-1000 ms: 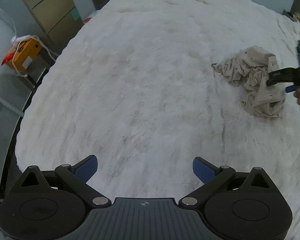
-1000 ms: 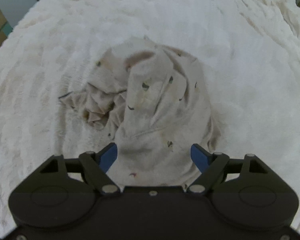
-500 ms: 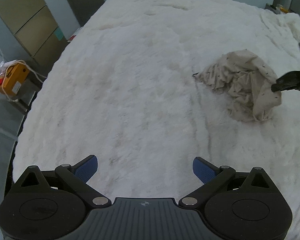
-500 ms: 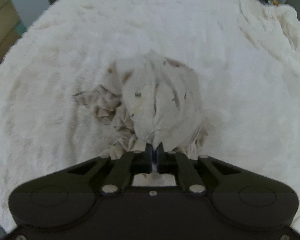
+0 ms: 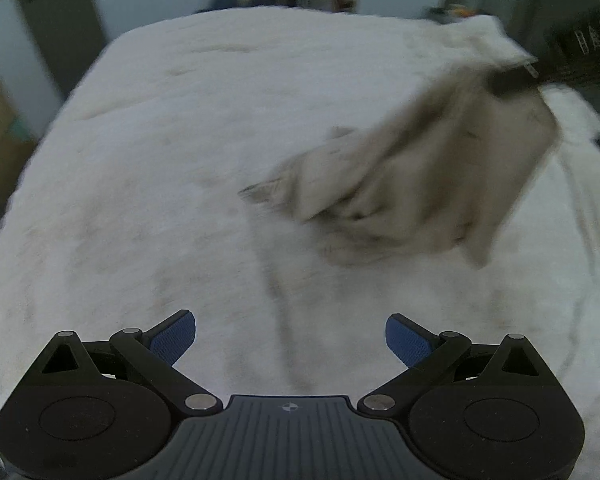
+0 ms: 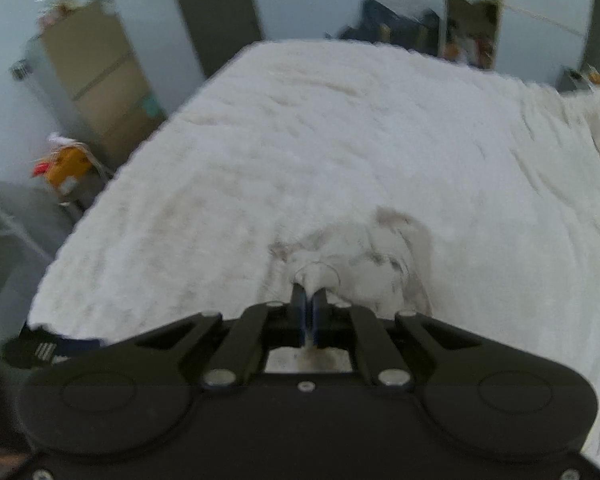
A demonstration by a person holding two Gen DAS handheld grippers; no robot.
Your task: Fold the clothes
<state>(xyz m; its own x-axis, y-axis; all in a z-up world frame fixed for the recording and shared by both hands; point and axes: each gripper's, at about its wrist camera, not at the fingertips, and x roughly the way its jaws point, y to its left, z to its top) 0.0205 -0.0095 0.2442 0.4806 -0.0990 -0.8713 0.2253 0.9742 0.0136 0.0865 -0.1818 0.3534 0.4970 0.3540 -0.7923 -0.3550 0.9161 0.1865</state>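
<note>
Garment (image 5: 416,184): beige, small dark specks, hanging bunched from my right gripper (image 6: 309,312). Right jaws are pinched tight on a fold of it; in the right wrist view the cloth pokes up between the blue pads (image 6: 299,308) and drapes away below. In the left wrist view I see the right gripper as a dark bar at upper right, with the cloth fanning down and left from it. Lower edge looks to be touching or just above the bed (image 5: 180,160); too blurred for me to say which. A thin dark strand trails off its left corner.

Left gripper (image 5: 290,338): jaws spread wide, nothing between them. Blue pads (image 5: 174,338) well apart, only bedcover visible in the gap. It sits over the near part of the bed, pointing steeply down, with the cloth ahead and to the right, well apart from it.

Bed is covered in a white fluffy blanket, rumpled along the right side (image 6: 572,168).

Off the bed on the left in the right wrist view: cardboard box (image 6: 96,76) against the wall, yellow item (image 6: 66,168) on the floor below it. Dark clutter at the far end; can't identify it.
</note>
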